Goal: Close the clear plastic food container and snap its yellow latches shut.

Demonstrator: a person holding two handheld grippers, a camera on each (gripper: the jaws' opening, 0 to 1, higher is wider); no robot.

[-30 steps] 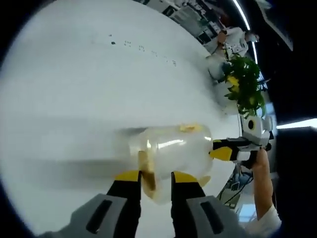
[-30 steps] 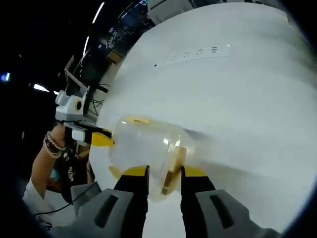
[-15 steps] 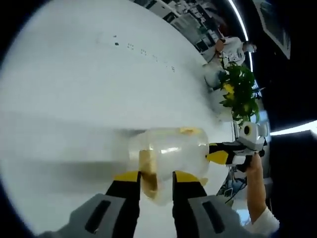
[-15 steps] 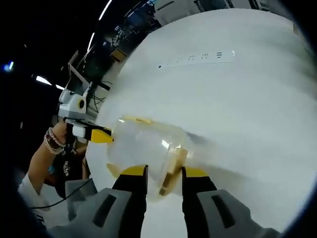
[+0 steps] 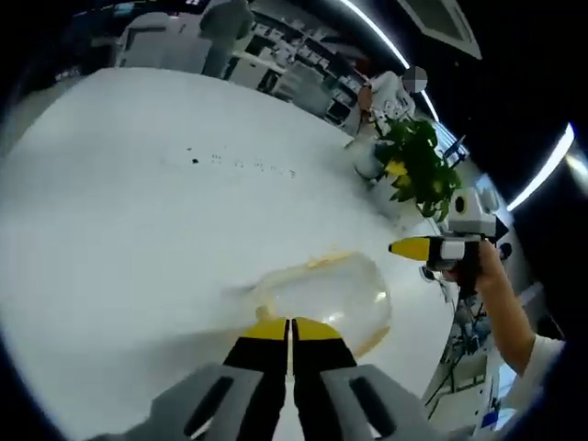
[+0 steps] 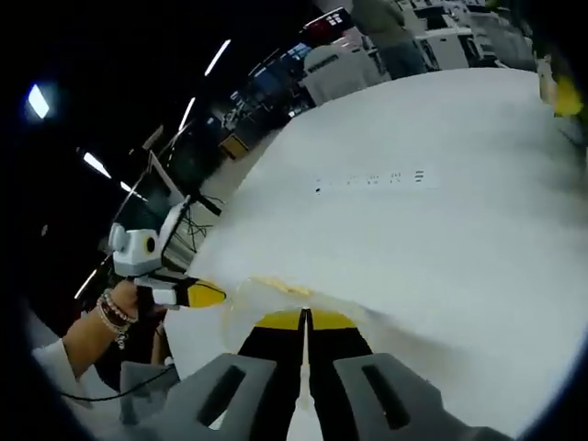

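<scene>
Yellow-tipped and pressed together with no gap between the tips, the left claw (image 5: pixel 290 329) hovers just above the near edge of the clear plastic container (image 5: pixel 323 296), which lies on the white counter (image 5: pixel 138 230). Nothing is caught between its jaws. In the right gripper view the right claw (image 6: pixel 306 321) is likewise pinched to a seam, empty, its tips over the container (image 6: pixel 276 299) from the opposite end. Each claw also enters the other's picture: the right one (image 5: pixel 415 249) beyond the container's far end, held in a hand (image 5: pixel 473 268), the left one (image 6: pixel 204 294) at the container's side, gripped by a hand (image 6: pixel 124 308) wearing bracelets.

A pale yellow strip runs along the container's upper edge; whether the latches are snapped or loose cannot be told from these views. Judging by the scene, the step in hand is pressing a latch home. It would go best with the closed tips used as a blunt pusher, set squarely on the latch while the other claw braces the opposite end, since the light container could skid on the smooth counter.

Beyond, a leafy plant (image 5: pixel 418 165) stands at the counter's far edge.
</scene>
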